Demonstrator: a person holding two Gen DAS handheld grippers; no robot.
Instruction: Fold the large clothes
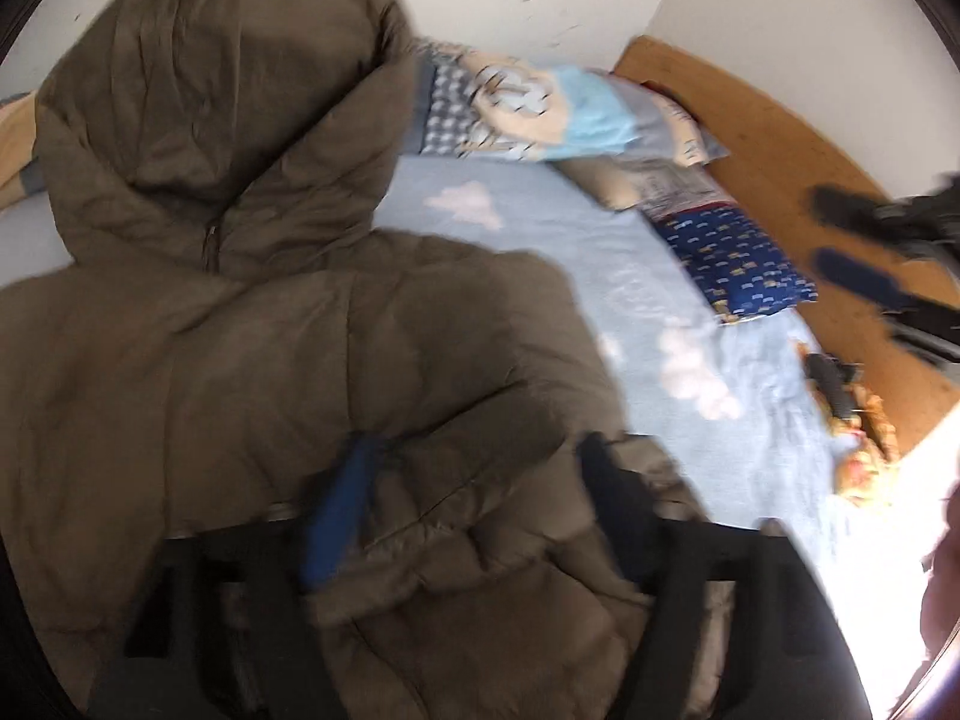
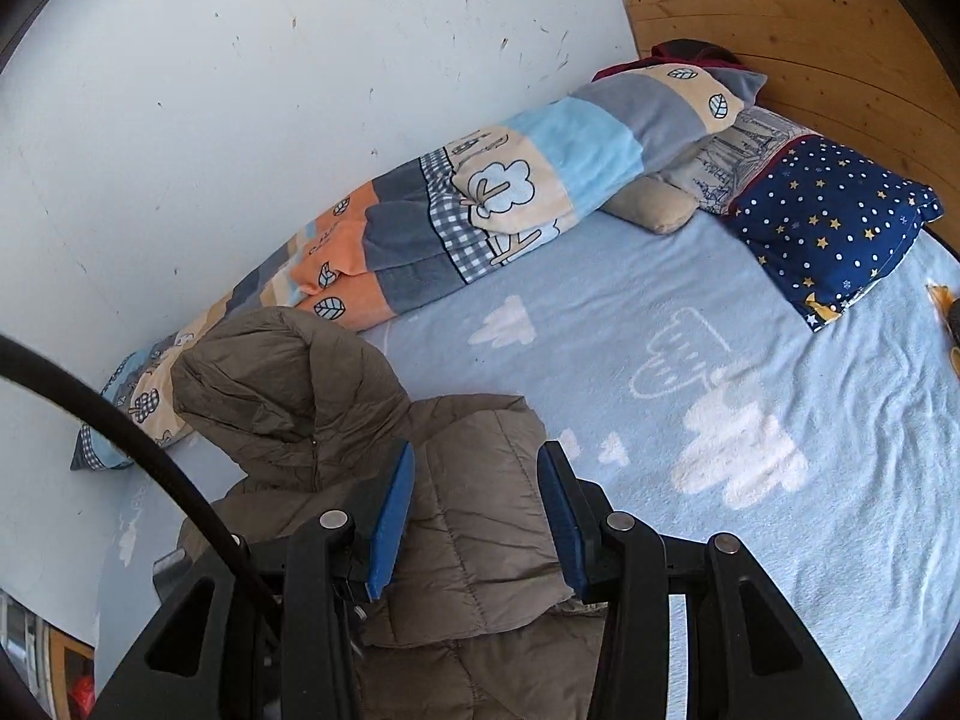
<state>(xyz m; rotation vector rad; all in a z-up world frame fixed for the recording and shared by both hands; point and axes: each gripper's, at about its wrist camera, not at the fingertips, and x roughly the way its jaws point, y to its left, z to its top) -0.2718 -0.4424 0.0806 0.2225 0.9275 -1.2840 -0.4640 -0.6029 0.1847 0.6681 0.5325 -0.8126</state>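
A brown hooded puffer jacket (image 1: 252,324) lies on the blue bed sheet (image 1: 576,252), hood toward the wall. In the blurred left wrist view my left gripper (image 1: 474,468) hangs just over a folded part of the jacket, jaws wide apart, with padded fabric bulging between the blue pads (image 1: 342,504). The jacket also shows in the right wrist view (image 2: 468,516), hood (image 2: 282,378) at the left. My right gripper (image 2: 477,468) is open above it and holds nothing. The right gripper also shows in the left wrist view (image 1: 834,234), off to the right over the headboard.
A rolled patchwork blanket (image 2: 456,204) lies along the white wall. A star-print navy pillow (image 2: 840,228), a grey printed pillow (image 2: 738,150) and a beige cushion (image 2: 654,204) sit by the wooden headboard (image 2: 798,30). A black cable (image 2: 120,426) crosses the left. Orange-and-dark items (image 1: 852,414) lie at the bed's right edge.
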